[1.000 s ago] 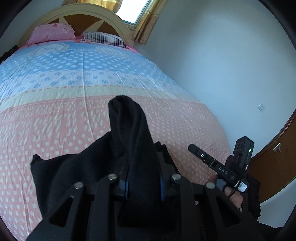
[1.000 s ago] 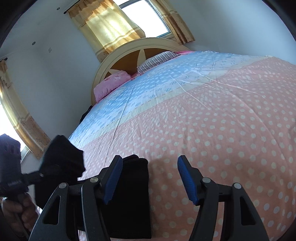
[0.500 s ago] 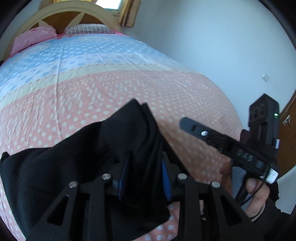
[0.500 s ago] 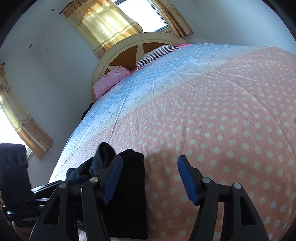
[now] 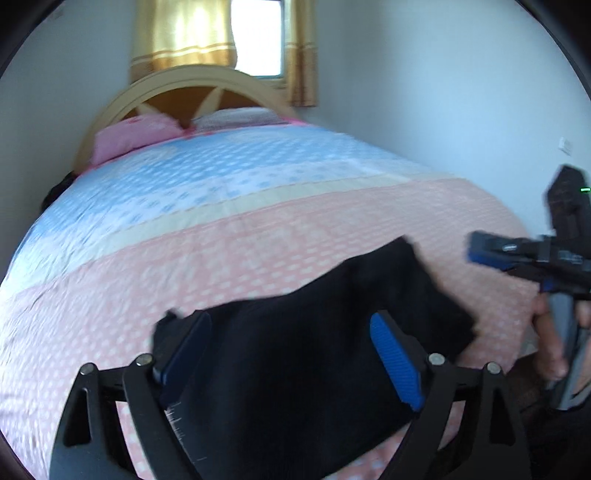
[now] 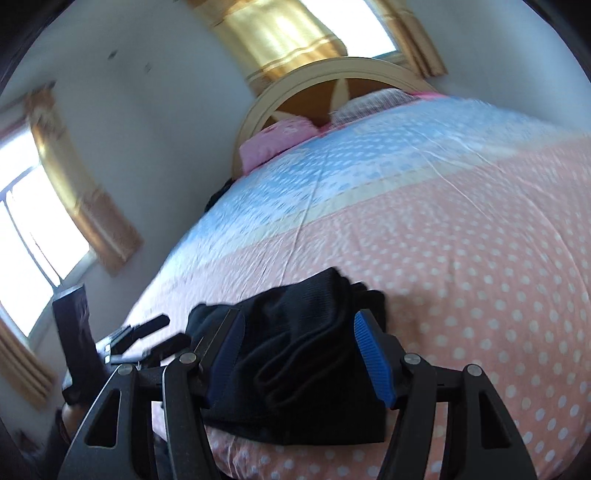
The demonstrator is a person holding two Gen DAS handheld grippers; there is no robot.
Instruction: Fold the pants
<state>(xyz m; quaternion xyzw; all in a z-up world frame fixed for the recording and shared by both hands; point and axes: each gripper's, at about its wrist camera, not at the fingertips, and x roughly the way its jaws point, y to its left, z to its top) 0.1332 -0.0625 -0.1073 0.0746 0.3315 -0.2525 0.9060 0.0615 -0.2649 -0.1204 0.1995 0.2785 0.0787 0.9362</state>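
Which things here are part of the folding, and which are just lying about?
In the job:
- black fabric pants, bundled on the polka-dot bedspread
- left gripper, jaws just opened
- right gripper, open

Lying about:
- pink pillow
- striped pillow
- yellow curtains

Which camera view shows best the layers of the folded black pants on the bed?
The right wrist view: the folded black fabric pants lie sharp between the open fingers, with stacked fold edges visible. The left wrist view shows the same pants only as a blurred dark mass, partly cut off at the bottom.
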